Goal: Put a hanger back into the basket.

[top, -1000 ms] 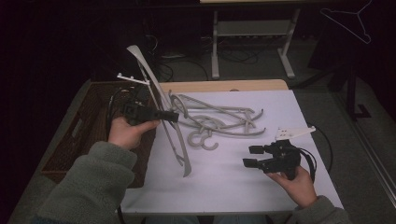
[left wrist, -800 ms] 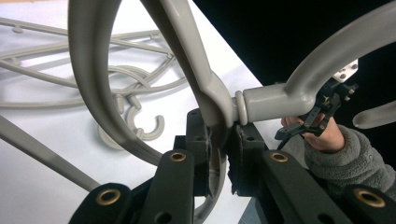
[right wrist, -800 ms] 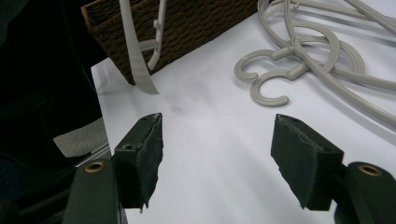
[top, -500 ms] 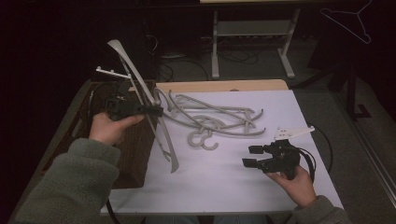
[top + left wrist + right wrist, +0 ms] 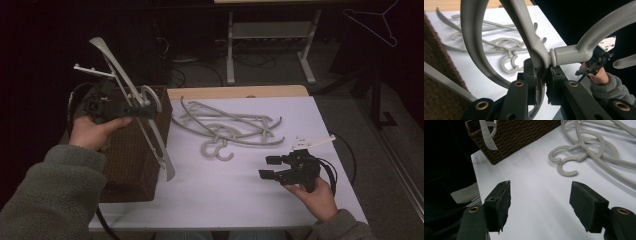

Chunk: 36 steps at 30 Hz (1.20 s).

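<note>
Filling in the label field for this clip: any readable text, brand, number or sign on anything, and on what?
None: no word, number or sign reads on the held hanger, the hangers on the table, the wicker basket, the white sheet, the left gripper or the right gripper.

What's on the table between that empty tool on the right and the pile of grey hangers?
Nothing: in the right gripper view, only bare white tabletop lies between the open right tool and the hangers' hooks.
</note>
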Motion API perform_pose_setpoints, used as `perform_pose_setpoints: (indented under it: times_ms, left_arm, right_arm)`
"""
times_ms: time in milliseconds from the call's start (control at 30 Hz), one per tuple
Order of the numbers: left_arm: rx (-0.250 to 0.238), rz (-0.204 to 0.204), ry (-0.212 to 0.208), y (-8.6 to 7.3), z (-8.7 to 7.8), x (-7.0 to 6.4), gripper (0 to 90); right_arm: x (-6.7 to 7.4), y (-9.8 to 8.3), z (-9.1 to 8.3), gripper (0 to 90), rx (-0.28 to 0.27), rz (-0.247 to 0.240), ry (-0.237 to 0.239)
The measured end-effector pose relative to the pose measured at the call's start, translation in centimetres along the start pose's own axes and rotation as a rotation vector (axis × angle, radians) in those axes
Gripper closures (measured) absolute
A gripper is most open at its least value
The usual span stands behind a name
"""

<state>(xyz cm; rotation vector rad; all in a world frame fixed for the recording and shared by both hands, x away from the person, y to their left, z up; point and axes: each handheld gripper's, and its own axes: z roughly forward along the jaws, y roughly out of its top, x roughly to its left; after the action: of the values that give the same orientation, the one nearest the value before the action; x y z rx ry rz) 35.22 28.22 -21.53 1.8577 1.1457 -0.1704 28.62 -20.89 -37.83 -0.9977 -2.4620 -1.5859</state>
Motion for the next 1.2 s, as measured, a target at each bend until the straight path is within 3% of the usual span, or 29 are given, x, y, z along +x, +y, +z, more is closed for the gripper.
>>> perform_pose_setpoints:
  times_ms: [333, 900, 1200]
  left_arm:
    - [-0.02, -0.02, -0.012, -0.2, -1.4, 0.6, 80.0]
    - [-0.055, -0.025, 0.031, 0.0, -5.3, 1.2, 80.0]
    - [-0.073, -0.056, 0.039, -0.3, -6.7, 2.1, 79.9]
  right_arm:
    - [-0.1, -0.1, 0.0, 32.1, -0.002, 0.002, -0.004]
    - [-0.2, 0.0, 0.2, 32.1, 0.009, 0.002, -0.006]
    - [-0.2, -0.1, 0.2, 32.1, 0.014, 0.005, -0.007]
